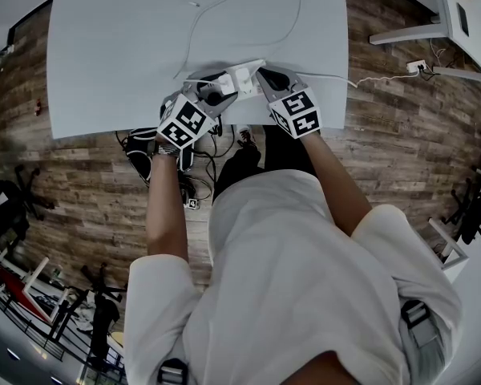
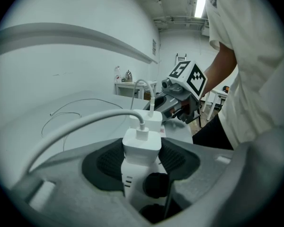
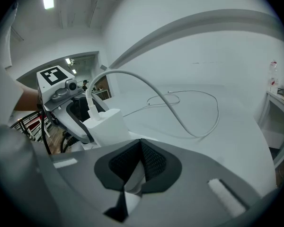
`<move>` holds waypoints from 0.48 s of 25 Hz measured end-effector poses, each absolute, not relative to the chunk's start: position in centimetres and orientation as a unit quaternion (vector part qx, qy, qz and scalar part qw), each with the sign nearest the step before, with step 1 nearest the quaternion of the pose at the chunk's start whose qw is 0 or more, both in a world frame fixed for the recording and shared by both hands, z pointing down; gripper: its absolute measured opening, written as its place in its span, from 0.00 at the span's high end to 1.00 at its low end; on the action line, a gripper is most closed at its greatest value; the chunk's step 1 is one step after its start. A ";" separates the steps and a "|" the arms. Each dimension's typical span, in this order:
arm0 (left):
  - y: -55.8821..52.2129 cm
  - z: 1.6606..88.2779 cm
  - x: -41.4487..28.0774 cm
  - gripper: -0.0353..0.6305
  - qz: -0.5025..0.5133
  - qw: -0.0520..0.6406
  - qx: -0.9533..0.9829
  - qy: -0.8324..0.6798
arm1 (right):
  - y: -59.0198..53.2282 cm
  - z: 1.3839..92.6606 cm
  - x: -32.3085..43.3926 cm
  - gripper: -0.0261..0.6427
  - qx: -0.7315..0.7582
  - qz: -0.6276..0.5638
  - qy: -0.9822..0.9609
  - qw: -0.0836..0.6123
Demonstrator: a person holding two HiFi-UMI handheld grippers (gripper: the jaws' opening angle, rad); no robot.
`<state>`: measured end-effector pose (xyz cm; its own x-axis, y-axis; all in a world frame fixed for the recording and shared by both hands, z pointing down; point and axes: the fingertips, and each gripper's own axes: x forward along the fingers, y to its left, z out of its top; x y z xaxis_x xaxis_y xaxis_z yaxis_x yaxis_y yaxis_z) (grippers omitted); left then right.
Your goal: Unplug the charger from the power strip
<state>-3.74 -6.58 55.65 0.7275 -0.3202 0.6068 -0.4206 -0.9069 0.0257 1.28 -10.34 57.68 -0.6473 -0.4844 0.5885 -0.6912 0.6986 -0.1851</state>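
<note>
In the head view my left gripper [image 1: 222,87] and right gripper [image 1: 264,79] cover most of the power strip [image 1: 244,77] at upper centre, so I cannot count its sockets. The white cable [image 1: 194,24] runs off the top edge. In the left gripper view the charger [image 2: 142,143] drops behind the gripper's body at lower centre, prongs hidden. In the right gripper view only a thin white edge shows between the pads, probably the strip's end

The charger [image 2: 142,145] is white, the table [image 1: 120,46] pale grey, the floor [image 1: 401,135] brown planks.
</note>
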 end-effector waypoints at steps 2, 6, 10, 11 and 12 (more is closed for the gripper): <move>-6.6 55.7 -3.8 0.60 0.312 0.083 0.925 -0.200 | -10.4 57.7 1.3 0.96 0.332 0.201 -0.885 0.258; -6.8 55.8 -4.0 0.60 0.309 0.098 0.925 -0.200 | -10.5 57.7 1.3 0.96 0.333 0.201 -0.884 0.257; -7.1 55.6 -4.1 0.60 0.291 0.127 0.927 -0.200 | -10.4 57.6 1.2 0.96 0.333 0.199 -0.885 0.257; -7.2 55.6 -4.1 0.60 0.288 0.133 0.927 -0.200 | -10.4 57.6 1.2 0.96 0.333 0.199 -0.885 0.257; -7.2 55.6 -4.1 0.60 0.285 0.137 0.927 -0.200 | -10.5 57.7 1.2 0.96 0.333 0.199 -0.885 0.257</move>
